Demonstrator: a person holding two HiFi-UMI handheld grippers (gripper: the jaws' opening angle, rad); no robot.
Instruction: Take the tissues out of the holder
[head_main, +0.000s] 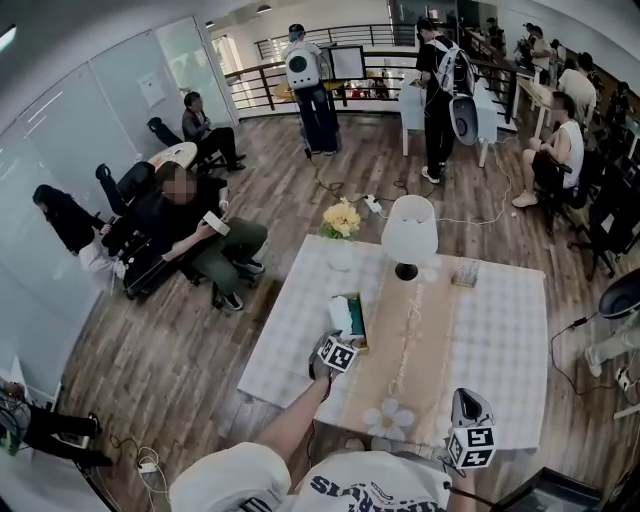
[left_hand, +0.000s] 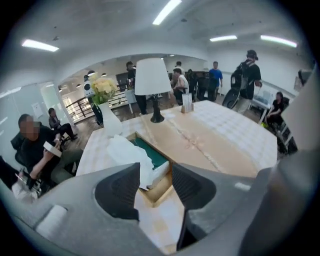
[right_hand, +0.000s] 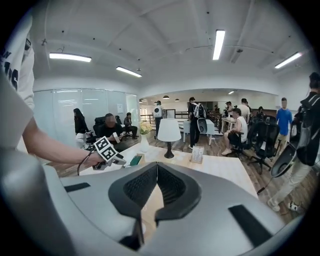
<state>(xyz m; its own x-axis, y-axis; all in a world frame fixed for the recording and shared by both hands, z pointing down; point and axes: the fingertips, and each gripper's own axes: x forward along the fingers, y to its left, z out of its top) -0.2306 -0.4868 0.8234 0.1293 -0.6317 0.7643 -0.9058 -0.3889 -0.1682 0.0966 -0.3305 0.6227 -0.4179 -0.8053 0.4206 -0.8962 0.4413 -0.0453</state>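
The tissue holder (head_main: 356, 322) is a shallow wooden box with a green inside, standing on the left part of the beige runner (head_main: 420, 330). A white tissue (left_hand: 129, 154) rises crumpled out of the holder (left_hand: 159, 190) and droops over its near end. My left gripper (left_hand: 155, 171) hovers just before that end, open, with the tissue's loose edge hanging close to the left pad but not pinched. In the head view the left gripper (head_main: 341, 344) sits at the holder's near side. My right gripper (head_main: 468, 400) is held over the table's front edge, shut and empty.
On the white checked tablecloth (head_main: 510, 340) stand a white lamp (head_main: 409, 232), a vase of yellow flowers (head_main: 341, 222) and a small stand (head_main: 465, 272). A white flower ornament (head_main: 390, 418) lies near the front edge. People sit at the left and stand behind.
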